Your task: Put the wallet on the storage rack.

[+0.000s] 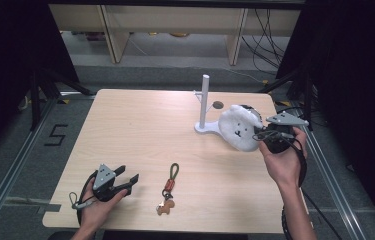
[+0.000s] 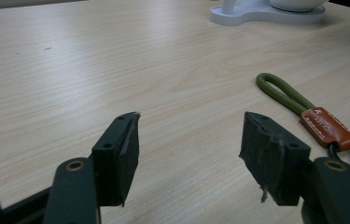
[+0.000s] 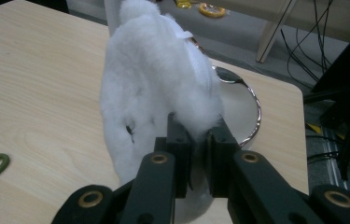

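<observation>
carrying a plush pouch toward the peg stand

spanning the whole scene, the pale wooden counter gives both hands room to work well apart. next in size, the white fluffy pouch hangs at the far right, just beside the white peg stand, lifted so that its metal ring dangles free, probably to be hooked on a peg. the right tongs are clenched on a tuft of the pouch's edge, which keeps the ring end clear of the jaws. the left tongs rest released near the front left corner, jaws parted with nothing between, seemingly waiting. just beside them lies the keychain, its green loop flat on the counter, untouched.
</observation>
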A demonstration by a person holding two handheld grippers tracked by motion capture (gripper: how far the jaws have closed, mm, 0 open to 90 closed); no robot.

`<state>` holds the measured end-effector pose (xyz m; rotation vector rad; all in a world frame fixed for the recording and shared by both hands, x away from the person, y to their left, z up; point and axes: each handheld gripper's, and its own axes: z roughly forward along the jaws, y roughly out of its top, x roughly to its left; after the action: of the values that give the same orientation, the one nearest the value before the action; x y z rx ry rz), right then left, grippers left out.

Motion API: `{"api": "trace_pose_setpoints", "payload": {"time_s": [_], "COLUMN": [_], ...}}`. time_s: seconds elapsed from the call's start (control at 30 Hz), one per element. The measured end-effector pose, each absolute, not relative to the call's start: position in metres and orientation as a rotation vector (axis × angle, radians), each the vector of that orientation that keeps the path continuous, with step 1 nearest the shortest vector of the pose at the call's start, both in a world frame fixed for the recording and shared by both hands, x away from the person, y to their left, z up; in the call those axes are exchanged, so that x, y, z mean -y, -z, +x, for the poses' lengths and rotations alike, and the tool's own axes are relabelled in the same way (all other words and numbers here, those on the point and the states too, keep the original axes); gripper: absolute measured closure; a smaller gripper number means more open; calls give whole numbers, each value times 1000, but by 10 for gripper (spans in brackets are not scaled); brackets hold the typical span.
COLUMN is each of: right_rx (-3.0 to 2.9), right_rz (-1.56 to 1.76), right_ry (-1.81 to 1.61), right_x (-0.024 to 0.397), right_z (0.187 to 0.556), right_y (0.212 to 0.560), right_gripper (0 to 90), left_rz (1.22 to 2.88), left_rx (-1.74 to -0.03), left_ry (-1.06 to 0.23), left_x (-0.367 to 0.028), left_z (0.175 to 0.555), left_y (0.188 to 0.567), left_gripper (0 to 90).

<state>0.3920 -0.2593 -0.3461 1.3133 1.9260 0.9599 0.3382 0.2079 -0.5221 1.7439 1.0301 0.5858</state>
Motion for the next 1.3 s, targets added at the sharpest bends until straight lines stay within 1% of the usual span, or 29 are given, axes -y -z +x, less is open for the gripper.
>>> {"api": "trace_pose_setpoints", "payload": {"time_s": [0.47, 0.73, 1.2, 1.3], "right_rx": [-1901, -1876, -1829, -1850], "right_rz": [1251, 1287, 1226, 1255], "right_ry": [-943, -928, -902, -893], "right_x": [267, 270, 274, 274], "right_z": [410, 418, 441, 442], "right_y": [347, 349, 351, 350], "right_gripper": [833, 833, 833, 833], "left_rz": [1740, 1740, 1745, 1743], "left_rx": [-1024, -1024, -1031, -1032], "left_ry": [-586, -586, -595, -594], "left_x": [-208, -208, -208, -208], "left_z": [338, 338, 337, 337], "left_y": [522, 522, 522, 522], "left_gripper": [364, 364, 364, 364]}}
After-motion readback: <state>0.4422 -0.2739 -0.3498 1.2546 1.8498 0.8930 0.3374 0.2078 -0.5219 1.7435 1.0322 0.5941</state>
